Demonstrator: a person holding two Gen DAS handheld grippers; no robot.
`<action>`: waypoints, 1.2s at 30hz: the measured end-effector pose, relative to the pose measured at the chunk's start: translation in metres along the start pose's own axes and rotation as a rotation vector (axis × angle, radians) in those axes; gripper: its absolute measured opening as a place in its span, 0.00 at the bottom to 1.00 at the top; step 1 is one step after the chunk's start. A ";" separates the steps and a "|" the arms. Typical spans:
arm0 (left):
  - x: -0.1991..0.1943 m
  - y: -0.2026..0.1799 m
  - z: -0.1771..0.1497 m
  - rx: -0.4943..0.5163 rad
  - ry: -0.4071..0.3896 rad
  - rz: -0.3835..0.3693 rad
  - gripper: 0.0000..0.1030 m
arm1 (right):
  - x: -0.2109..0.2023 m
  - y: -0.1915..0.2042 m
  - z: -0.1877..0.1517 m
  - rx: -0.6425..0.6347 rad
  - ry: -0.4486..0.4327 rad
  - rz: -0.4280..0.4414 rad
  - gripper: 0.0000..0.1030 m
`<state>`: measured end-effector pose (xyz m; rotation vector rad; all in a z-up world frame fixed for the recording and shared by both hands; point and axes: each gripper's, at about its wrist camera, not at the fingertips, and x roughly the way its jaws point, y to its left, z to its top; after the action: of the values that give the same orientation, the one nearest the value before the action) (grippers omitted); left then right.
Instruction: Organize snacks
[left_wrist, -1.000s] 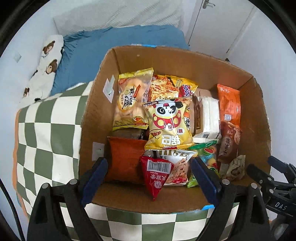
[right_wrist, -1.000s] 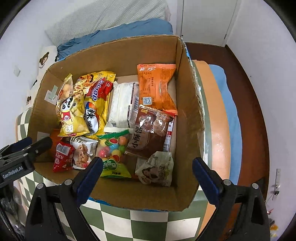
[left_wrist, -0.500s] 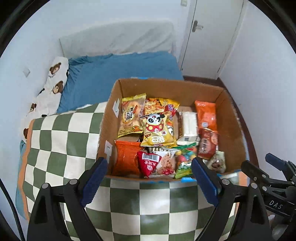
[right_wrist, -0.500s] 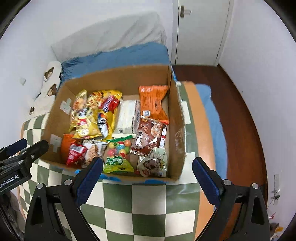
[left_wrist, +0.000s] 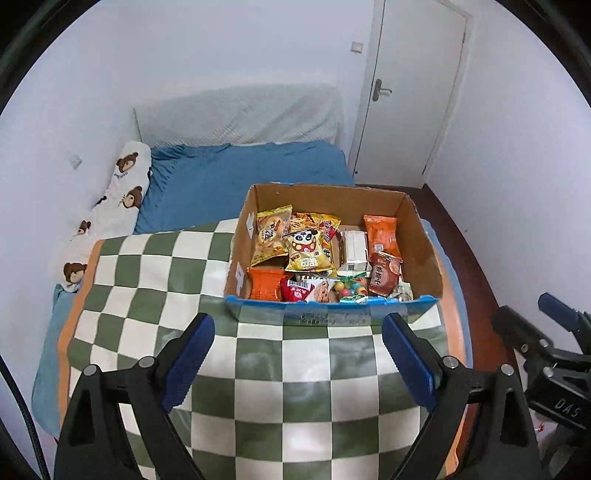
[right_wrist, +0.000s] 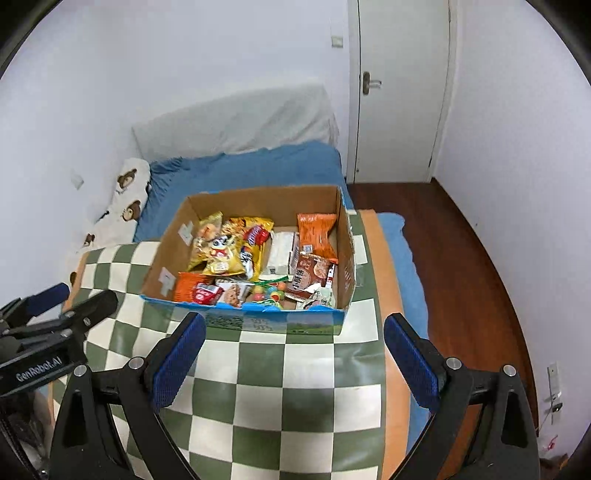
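**Both grippers wide and empty, short of the filled snack box**

Your left gripper (left_wrist: 297, 354) stands with its jaws spread wide, and nothing sits between its blue pads (left_wrist: 188, 356). It hangs over the green-and-white checkered blanket (left_wrist: 155, 280), on the near side of the cardboard box (left_wrist: 424, 251). Your right gripper (right_wrist: 293, 352) shows the same: jaws wide apart, nothing held, over the same blanket and near the box's blue-printed front wall. Each gripper appears at the edge of the other's view, so they sit side by side and apart.

The box rests on the blanket, which lies over a bed with a blue sheet (left_wrist: 240, 173). A bear-print pillow (left_wrist: 122, 192) lies along the far left by the wall, and a white door (left_wrist: 410, 88) stands at the far right.

Inside the box, the snacks are packed close together. A yellow panda bag (left_wrist: 304, 251) lies left of centre, overlapping other yellow bags behind it. A white packet (left_wrist: 354, 247) sits just right of it, and an orange packet (left_wrist: 380, 234) leans at the far right. A brown packet (left_wrist: 384, 273) lies nearer than the orange one. Along the near wall, from the left, you have an orange pouch (left_wrist: 266, 282), a small red packet (left_wrist: 295, 291) and a bag of coloured candy balls (left_wrist: 351, 288).
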<state>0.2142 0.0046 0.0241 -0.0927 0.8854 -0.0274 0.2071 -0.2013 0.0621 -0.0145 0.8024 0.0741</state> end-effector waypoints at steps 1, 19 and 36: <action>-0.006 0.000 -0.003 0.003 -0.008 0.003 0.90 | -0.011 0.001 -0.003 -0.003 -0.014 0.002 0.97; -0.099 0.002 -0.030 0.012 -0.167 0.043 1.00 | -0.110 0.016 -0.028 -0.029 -0.130 0.032 0.99; -0.056 -0.003 -0.023 -0.015 -0.118 0.064 1.00 | -0.083 0.006 -0.018 -0.027 -0.118 -0.018 0.99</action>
<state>0.1609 0.0039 0.0535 -0.0790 0.7702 0.0441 0.1359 -0.2013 0.1094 -0.0426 0.6832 0.0685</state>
